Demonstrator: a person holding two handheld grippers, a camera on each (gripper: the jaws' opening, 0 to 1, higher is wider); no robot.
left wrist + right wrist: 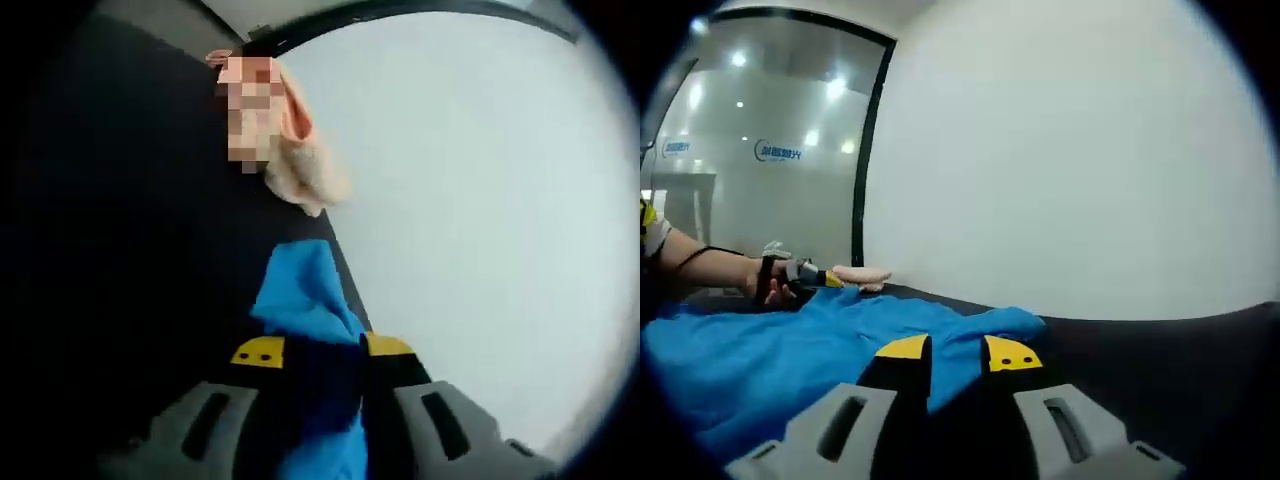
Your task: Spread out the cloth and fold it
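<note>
The blue cloth lies spread low across the dark surface, which ends at a white wall. In the right gripper view the right gripper has its yellow-tipped fingers nearly closed, with the cloth's near edge pinched between them. In the left gripper view the left gripper has its fingers closed on a bunched piece of the same cloth.

The step in hand looks like spreading. To do it well, both grips should hold firm while the two grippers draw apart along the surface, low and level, until the cloth lies taut and flat with no rucks.

How deep the cloth sits in either grip is hard to judge. The cloth's full outline is cut off at the left of the right gripper view. A peach-coloured bundle lies at the surface's edge by the wall; what it is cannot be told.
</note>
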